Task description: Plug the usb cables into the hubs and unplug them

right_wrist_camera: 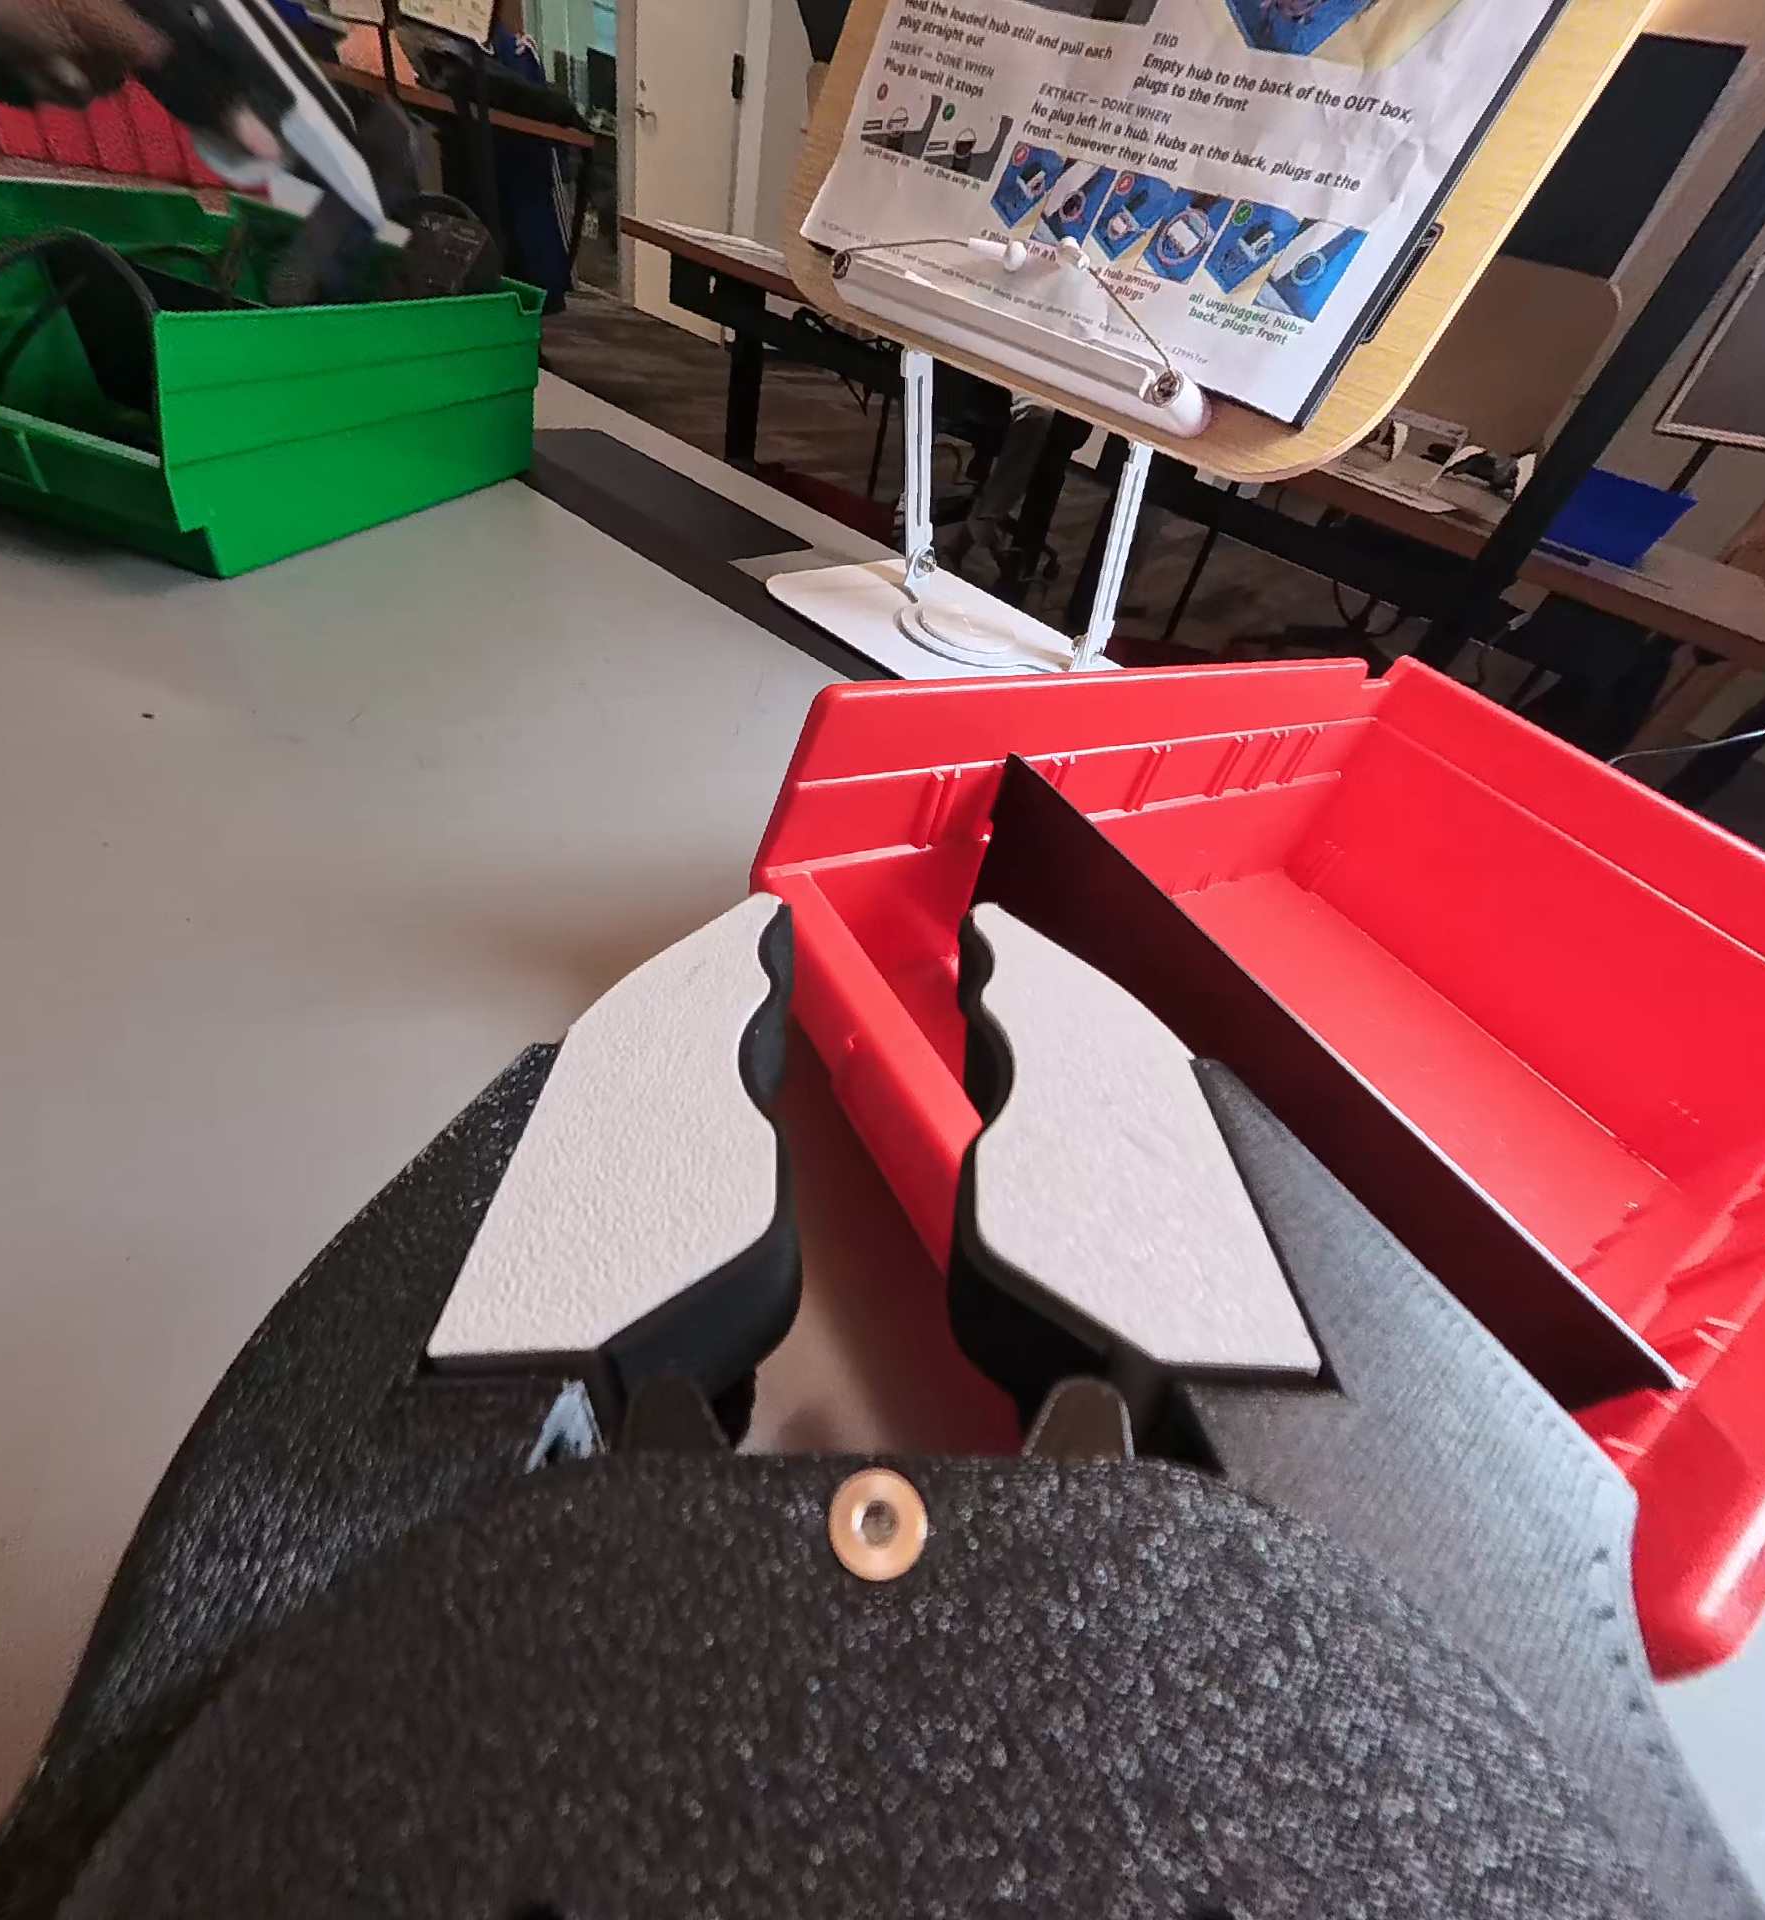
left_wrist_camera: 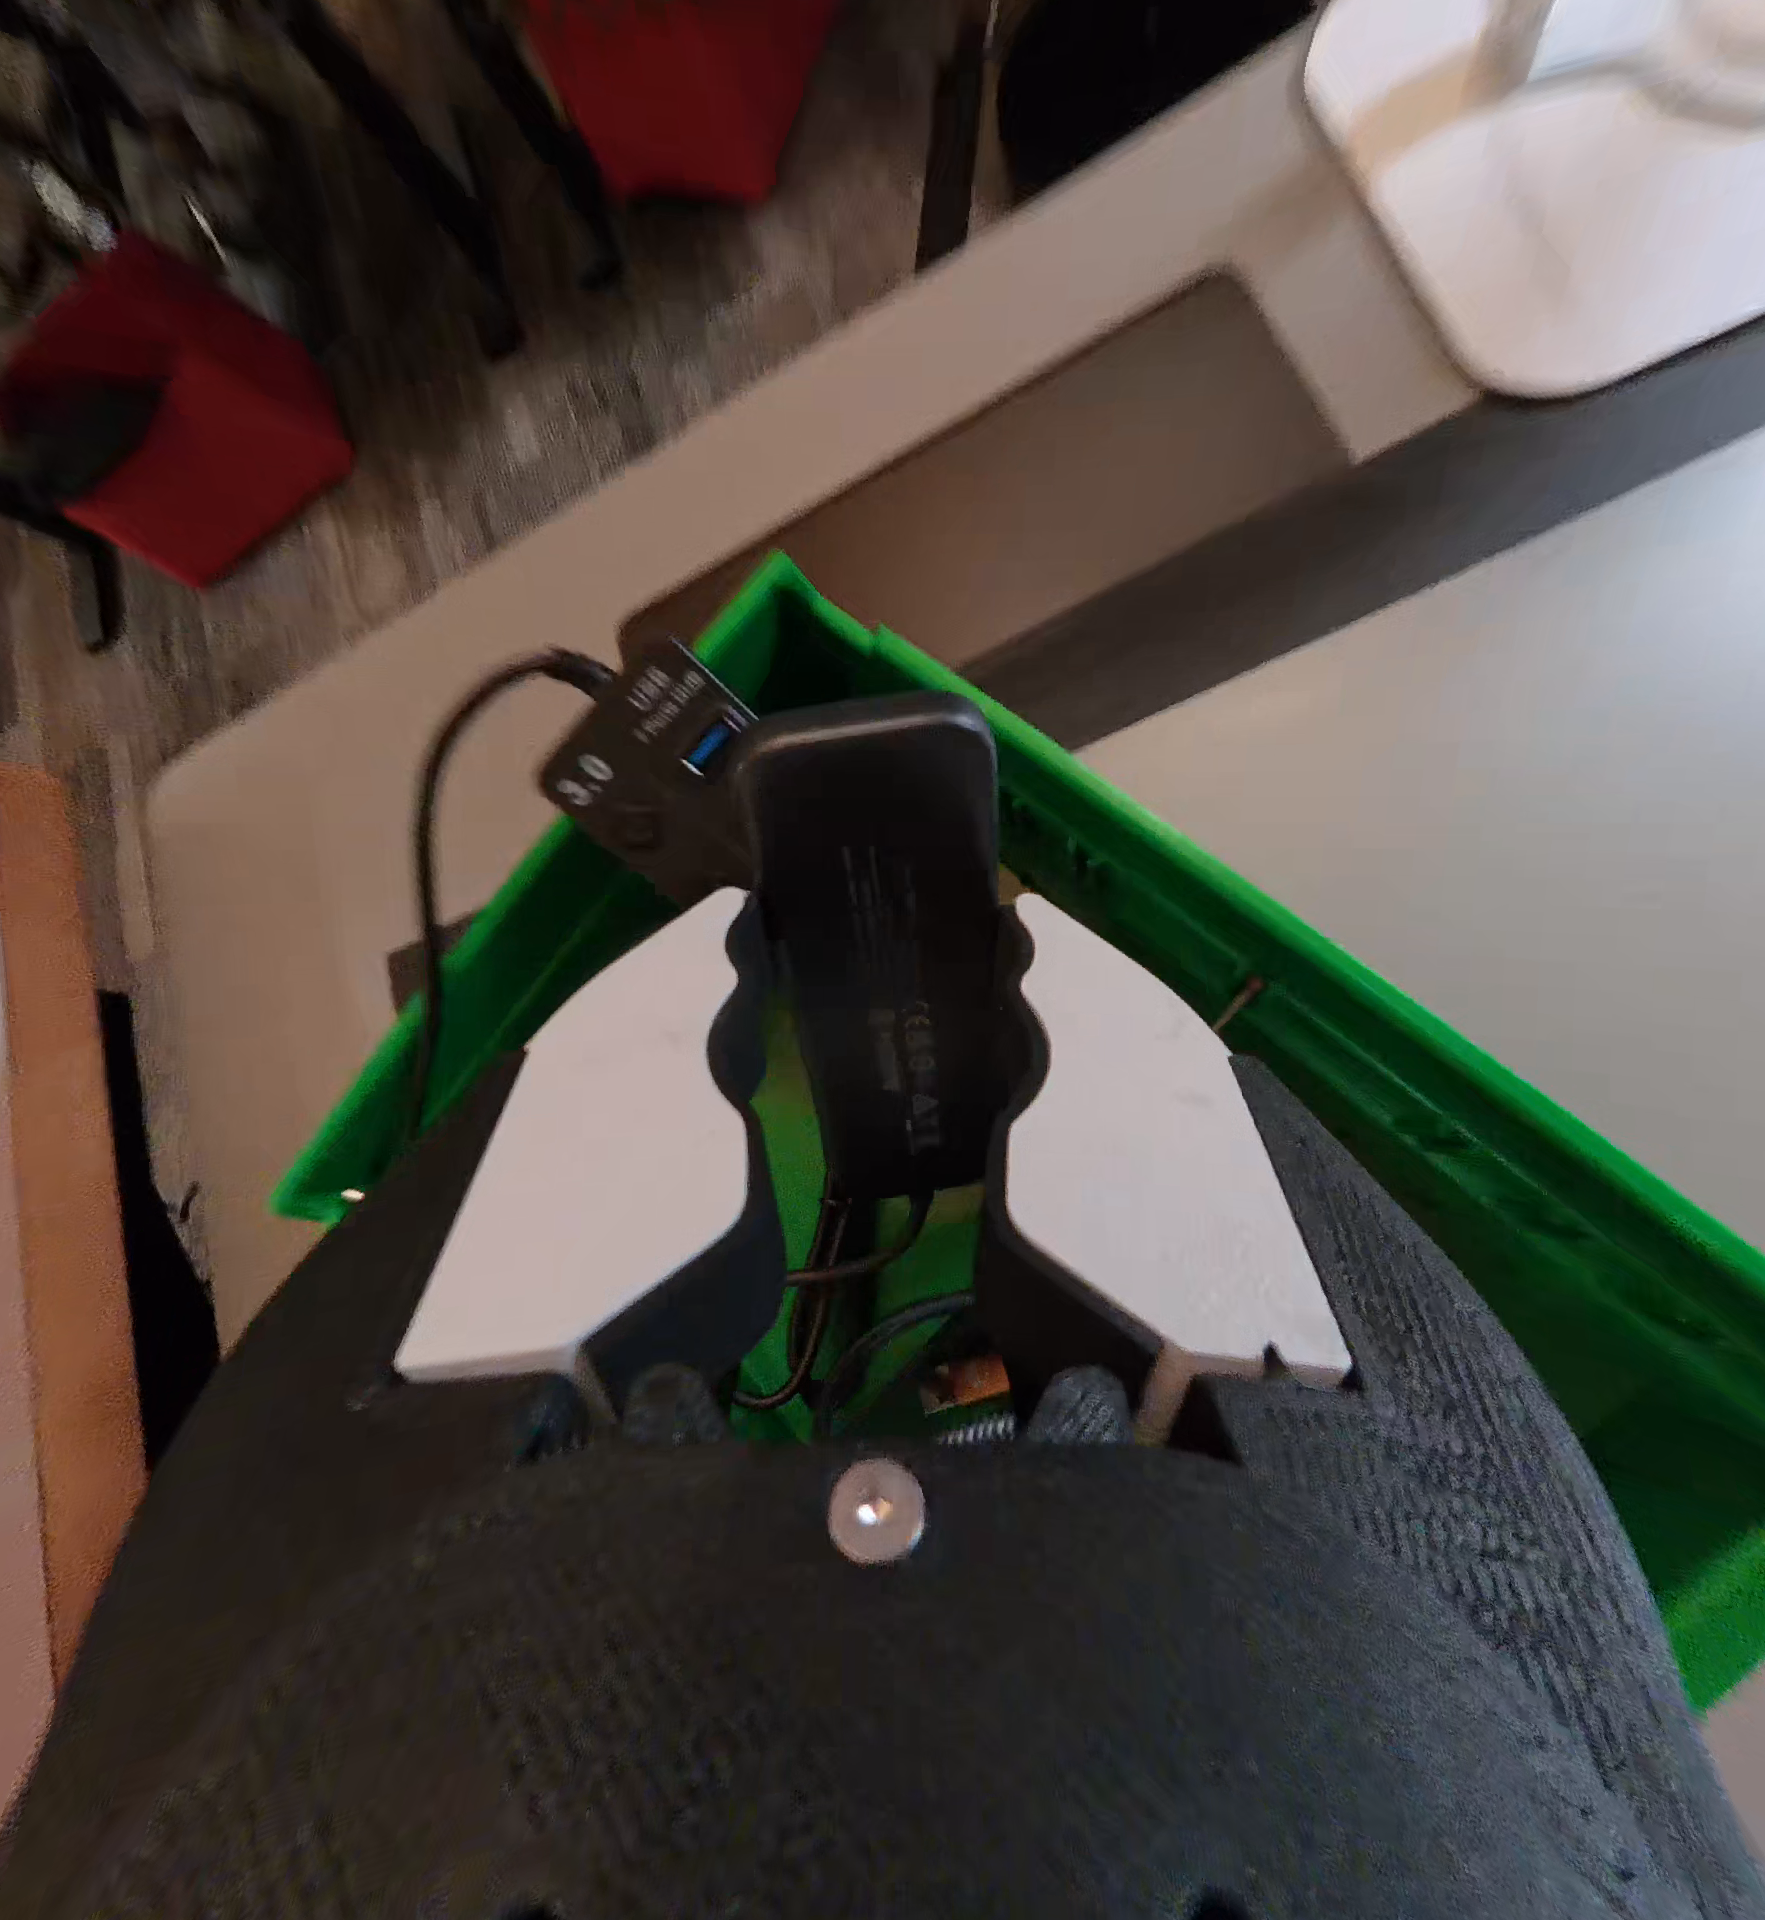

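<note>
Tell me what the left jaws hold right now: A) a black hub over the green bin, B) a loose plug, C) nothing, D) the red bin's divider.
A: in the left wrist view the left gripper is shut on a black hub above the green bin, with a second hub beside it.

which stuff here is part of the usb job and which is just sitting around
In the job:
left gripper, shut on a black hub
second hub with a blue port
green bin
red bin with black divider
right gripper, open, holding nothing

Just lying about:
instruction sheet on its white stand
red chairs
</note>
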`<move>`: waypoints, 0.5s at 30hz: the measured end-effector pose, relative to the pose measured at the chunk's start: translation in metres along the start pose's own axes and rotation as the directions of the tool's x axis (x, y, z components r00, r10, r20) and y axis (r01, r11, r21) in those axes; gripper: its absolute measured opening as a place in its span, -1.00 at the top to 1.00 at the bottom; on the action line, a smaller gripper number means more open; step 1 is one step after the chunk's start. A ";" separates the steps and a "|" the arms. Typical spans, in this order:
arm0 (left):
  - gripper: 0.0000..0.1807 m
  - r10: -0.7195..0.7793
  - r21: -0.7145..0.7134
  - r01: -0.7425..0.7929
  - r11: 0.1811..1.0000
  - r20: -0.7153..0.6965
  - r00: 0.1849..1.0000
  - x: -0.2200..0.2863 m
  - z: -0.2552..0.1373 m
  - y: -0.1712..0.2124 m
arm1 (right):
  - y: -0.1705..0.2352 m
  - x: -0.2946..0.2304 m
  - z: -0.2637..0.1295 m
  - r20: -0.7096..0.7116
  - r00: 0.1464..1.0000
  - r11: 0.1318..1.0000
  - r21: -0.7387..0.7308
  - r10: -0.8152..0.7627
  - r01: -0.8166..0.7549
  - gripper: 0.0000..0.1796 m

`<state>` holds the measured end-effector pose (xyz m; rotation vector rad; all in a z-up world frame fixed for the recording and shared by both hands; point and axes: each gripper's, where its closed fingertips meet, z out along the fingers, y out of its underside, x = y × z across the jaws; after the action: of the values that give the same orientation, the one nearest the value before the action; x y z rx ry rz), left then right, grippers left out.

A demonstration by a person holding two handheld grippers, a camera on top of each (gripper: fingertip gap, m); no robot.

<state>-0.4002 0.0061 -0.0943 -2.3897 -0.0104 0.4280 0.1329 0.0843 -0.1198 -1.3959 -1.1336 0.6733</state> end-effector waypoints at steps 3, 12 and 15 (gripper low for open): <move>0.53 -0.005 0.179 0.009 0.984 -0.023 1.000 -0.006 -0.049 -0.030 | -0.001 -0.003 0.002 0.010 1.000 1.000 0.005 0.000 0.000 0.67; 0.53 0.187 0.621 0.118 0.775 -0.404 0.896 0.079 -0.210 -0.099 | -0.041 -0.036 0.008 0.135 0.991 0.994 0.109 0.007 -0.022 0.66; 0.53 0.326 0.654 0.221 0.724 -0.606 0.726 0.142 -0.249 -0.098 | -0.074 -0.068 0.011 0.286 0.958 0.984 0.166 0.012 -0.062 0.65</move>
<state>-0.1785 -0.0622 0.1005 -1.6387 0.4913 -0.4286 0.0800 0.0176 -0.0652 -1.1993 -1.2409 1.0012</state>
